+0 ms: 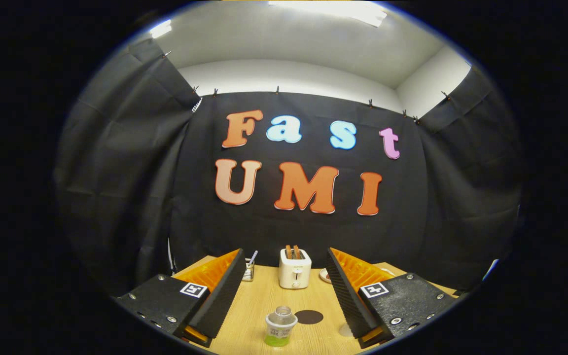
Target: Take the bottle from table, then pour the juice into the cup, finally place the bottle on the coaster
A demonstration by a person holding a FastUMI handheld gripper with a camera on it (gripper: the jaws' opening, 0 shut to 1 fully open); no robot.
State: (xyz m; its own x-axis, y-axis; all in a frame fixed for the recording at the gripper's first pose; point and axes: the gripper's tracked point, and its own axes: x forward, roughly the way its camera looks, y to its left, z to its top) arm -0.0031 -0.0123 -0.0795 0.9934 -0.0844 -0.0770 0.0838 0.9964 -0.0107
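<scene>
A small clear bottle with a pale cap and green juice low inside stands upright on the wooden table. It sits between my two fingers, close to their base. Just beyond it to the right lies a dark round coaster, flat and bare. A pale see-through shape, possibly the cup, shows against the inner side of the right finger and is mostly hidden by it. My gripper is open wide, held above the table, with nothing touching either finger.
At the table's far edge a white toaster holds two slices. Left of it stands a small holder with a utensil. A plate rim shows to its right. Black cloth walls close off the back and sides.
</scene>
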